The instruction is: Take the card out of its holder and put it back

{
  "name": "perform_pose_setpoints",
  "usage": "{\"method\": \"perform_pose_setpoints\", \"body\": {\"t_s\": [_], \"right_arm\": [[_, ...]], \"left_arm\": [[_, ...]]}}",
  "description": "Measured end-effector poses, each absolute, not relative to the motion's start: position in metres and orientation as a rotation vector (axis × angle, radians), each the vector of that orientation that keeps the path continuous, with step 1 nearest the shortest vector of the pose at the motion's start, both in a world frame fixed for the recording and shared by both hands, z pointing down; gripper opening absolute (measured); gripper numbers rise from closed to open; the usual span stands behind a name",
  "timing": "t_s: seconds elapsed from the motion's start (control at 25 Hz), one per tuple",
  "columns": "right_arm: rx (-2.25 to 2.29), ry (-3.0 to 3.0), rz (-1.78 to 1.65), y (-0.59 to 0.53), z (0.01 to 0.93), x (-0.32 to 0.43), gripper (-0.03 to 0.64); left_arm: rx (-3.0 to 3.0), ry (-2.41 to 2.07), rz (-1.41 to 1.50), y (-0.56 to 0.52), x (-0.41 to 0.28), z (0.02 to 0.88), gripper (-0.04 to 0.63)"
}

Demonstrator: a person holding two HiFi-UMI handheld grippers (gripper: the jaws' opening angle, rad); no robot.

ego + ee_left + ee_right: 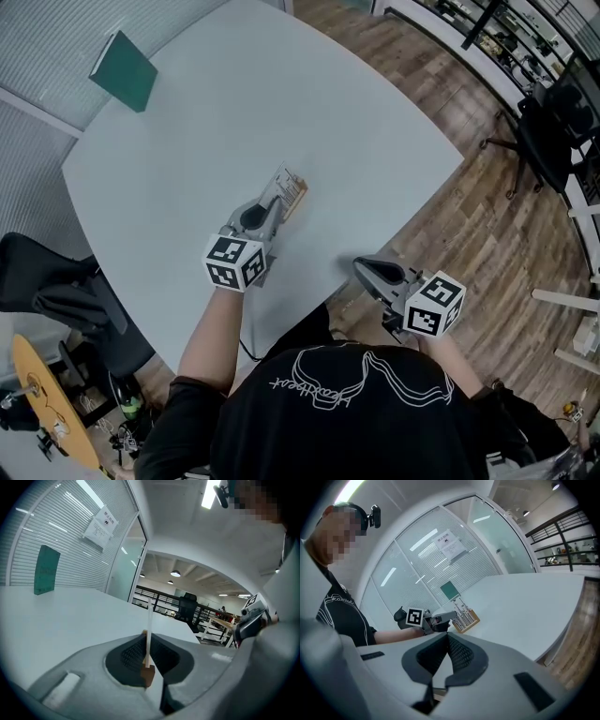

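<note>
A small wooden card holder (292,195) with cards standing in it sits on the white table (234,112), near the front edge. My left gripper (275,208) reaches to it from the near side. In the left gripper view a thin white card (148,620) stands edge-on between the jaws, its foot at the wooden holder (147,674); the left gripper (148,641) is shut on the card. My right gripper (361,265) hovers at the table's front edge, to the right of the holder, shut with nothing in it (447,637). The right gripper view shows the holder (465,616) from the side.
A green book (124,70) lies at the table's far left corner. Black office chairs stand at the left (56,291) and at the far right (548,122) on the wooden floor. A glass wall with blinds lies beyond the table.
</note>
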State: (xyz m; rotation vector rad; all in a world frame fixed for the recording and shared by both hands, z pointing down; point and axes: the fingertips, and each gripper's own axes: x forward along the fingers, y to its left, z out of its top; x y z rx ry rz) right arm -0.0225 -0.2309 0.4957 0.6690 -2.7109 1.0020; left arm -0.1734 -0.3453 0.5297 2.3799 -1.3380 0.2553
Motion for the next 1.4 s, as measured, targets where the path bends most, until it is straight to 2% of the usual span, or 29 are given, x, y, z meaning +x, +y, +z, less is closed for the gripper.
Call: {"method": "perform_pose_setpoints", "body": {"t_s": [0.8,1.16,1.4], "right_arm": [[0.743,-2.666,1.047,-0.223,0.503,-0.010,0.009],[0.794,-2.723,0.936,-0.205,0.469,0.006,0.009],[0.727,-2.865,0.851,-0.176,0.421,0.008,0.009]], "left_arm": [[2.433,-1.460,0.202,-0.337,-0.180,0.490,0.026],[2.493,-1.508,0.054,-0.304,-0.181,0.428,0.025],[2.464,-1.441,0.049,-0.238,-0.152,0.397,0.026]]}}
